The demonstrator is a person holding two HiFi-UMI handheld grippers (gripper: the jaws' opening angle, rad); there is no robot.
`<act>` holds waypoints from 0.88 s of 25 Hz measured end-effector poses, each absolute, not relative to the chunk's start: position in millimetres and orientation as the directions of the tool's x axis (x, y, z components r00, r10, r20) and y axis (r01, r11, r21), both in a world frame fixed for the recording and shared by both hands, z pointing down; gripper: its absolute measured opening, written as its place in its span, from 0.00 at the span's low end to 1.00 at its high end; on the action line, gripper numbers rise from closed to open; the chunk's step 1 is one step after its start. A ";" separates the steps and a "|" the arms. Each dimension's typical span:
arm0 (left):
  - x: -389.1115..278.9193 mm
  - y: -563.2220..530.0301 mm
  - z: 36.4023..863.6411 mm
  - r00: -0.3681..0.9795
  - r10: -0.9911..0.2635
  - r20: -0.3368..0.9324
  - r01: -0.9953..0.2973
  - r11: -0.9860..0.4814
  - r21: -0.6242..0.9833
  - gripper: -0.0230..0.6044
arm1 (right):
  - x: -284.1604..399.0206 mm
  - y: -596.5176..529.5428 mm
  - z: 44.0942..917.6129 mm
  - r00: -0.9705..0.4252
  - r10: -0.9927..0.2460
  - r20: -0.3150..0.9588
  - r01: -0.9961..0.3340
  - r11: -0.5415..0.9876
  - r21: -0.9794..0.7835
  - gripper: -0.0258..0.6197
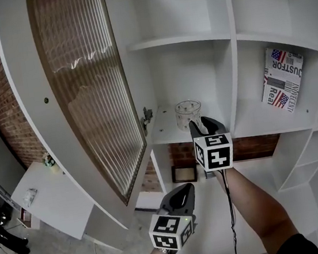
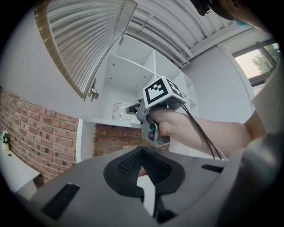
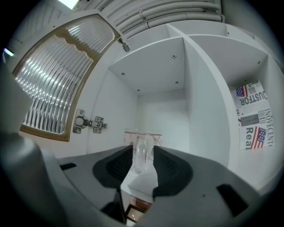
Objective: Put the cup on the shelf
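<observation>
the clear glass cup with a handle (image 1: 188,114) stands on the white shelf board (image 1: 164,133) beside the open ribbed-glass door (image 1: 90,86) — the placing looks done. the right hand-held gripper (image 1: 195,125) has its jaws apart, with the handle loose between them; next it should draw straight back without snagging the handle. the left hand-held gripper (image 1: 186,188) hangs low, jaws together and empty

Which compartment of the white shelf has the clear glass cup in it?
The compartment right beside the open ribbed-glass door, where the clear glass cup stands; its right neighbour holds a printed white box instead.
</observation>
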State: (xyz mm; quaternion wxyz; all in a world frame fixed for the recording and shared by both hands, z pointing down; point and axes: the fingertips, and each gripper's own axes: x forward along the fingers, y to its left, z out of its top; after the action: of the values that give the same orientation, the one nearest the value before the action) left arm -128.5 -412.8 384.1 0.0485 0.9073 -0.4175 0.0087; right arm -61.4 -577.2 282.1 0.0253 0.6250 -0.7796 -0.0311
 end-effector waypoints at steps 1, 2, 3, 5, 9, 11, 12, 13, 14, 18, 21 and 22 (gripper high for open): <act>-127.5 -412.5 384.1 0.651 -0.757 0.057 -0.759 -0.647 0.080 0.04 | -61.6 -576.7 282.3 -0.223 -0.975 -0.001 -0.972 0.222 0.080 0.27; -126.8 -412.2 383.9 0.651 -0.757 0.056 -0.759 -0.646 0.080 0.04 | -62.1 -576.1 282.4 -0.229 -0.973 -0.002 -0.970 0.228 0.079 0.27; -126.2 -412.1 383.5 0.650 -0.758 0.055 -0.760 -0.645 0.080 0.04 | -62.6 -575.5 282.4 -0.235 -0.972 -0.002 -0.969 0.234 0.078 0.27; -125.3 -411.9 382.3 0.647 -0.761 0.054 -0.762 -0.643 0.081 0.04 | -63.1 -574.1 282.2 -0.244 -0.970 -0.003 -0.967 0.243 0.078 0.28; -123.1 -411.5 381.7 0.641 -0.765 0.057 -0.767 -0.637 0.081 0.04 | -61.4 -570.5 280.9 -0.256 -0.967 -0.007 -0.964 0.255 0.070 0.28; -122.0 -411.1 382.4 0.636 -0.769 0.059 -0.771 -0.631 0.083 0.04 | -61.0 -566.3 278.5 -0.269 -0.963 -0.020 -0.961 0.268 0.067 0.27; -121.1 -410.8 382.8 0.634 -0.771 0.060 -0.773 -0.629 0.085 0.04 | -61.0 -563.3 276.4 -0.278 -0.960 -0.031 -0.959 0.275 0.070 0.27; -119.8 -410.4 383.0 0.632 -0.773 0.061 -0.775 -0.627 0.085 0.04 | -60.8 -559.6 273.8 -0.284 -0.958 -0.046 -0.957 0.280 0.076 0.25; -118.2 -409.9 383.0 0.630 -0.774 0.062 -0.776 -0.625 0.085 0.04 | -60.4 -555.4 270.8 -0.289 -0.955 -0.062 -0.955 0.283 0.088 0.24; -110.2 -407.9 381.8 0.621 -0.781 0.063 -0.783 -0.616 0.083 0.04 | -60.6 -537.9 260.3 -0.337 -0.934 -0.117 -0.938 0.323 0.123 0.04; -103.3 -404.6 381.6 0.609 -0.790 0.065 -0.793 -0.604 0.081 0.04 | -61.4 -525.2 261.0 -0.404 -0.906 -0.125 -0.913 0.392 0.109 0.04; -100.8 -403.1 381.4 0.605 -0.794 0.066 -0.796 -0.600 0.080 0.04 | -60.9 -520.5 261.9 -0.426 -0.896 -0.126 -0.904 0.414 0.107 0.04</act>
State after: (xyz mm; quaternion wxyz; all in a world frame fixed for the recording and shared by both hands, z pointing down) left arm -100.8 -403.1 381.4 0.0508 0.8943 -0.4443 0.0118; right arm -60.9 -520.5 261.9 -0.0247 0.5353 -0.8406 -0.0791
